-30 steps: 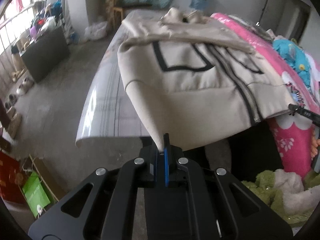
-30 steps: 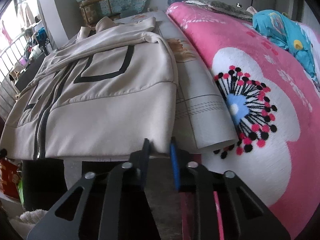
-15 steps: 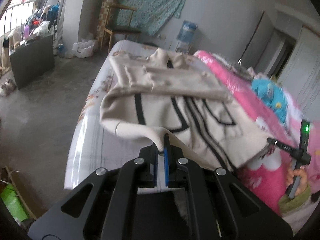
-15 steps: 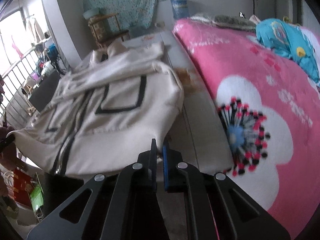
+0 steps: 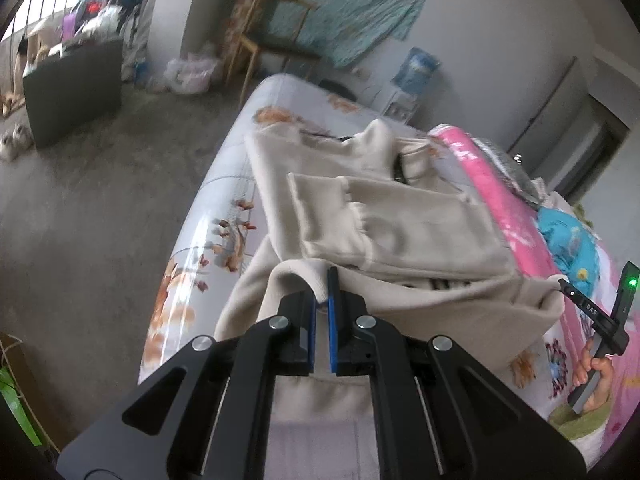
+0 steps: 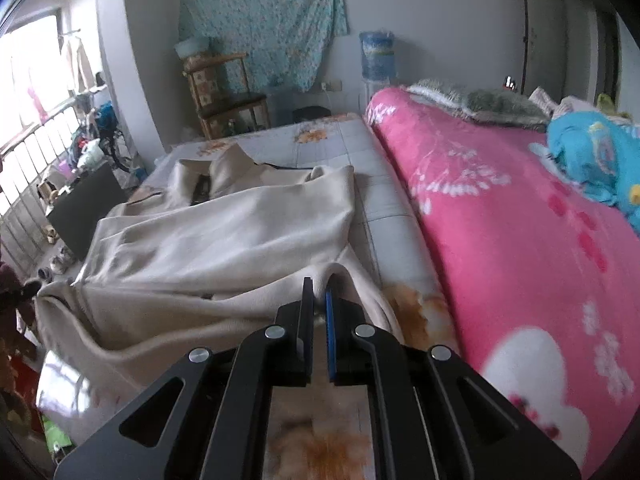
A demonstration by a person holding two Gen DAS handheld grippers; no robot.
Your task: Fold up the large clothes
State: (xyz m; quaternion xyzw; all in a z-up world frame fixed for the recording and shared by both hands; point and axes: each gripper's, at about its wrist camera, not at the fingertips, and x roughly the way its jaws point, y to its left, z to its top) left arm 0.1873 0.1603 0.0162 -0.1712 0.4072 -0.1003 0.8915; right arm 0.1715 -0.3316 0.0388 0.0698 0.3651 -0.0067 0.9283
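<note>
A large beige jacket (image 5: 400, 232) is spread on the floral mattress (image 5: 224, 208), collar toward its far end. Its lower hem is lifted and doubled back over the body, toward the collar.

— Where's my left wrist view looking from?
— From close above the mattress (image 5: 224, 200) foot, facing its far end.
— And my right?
— Equally close, same direction. I see the beige jacket (image 5: 400, 232) (image 6: 224, 240) and mattress (image 6: 360, 148) in both.
</note>
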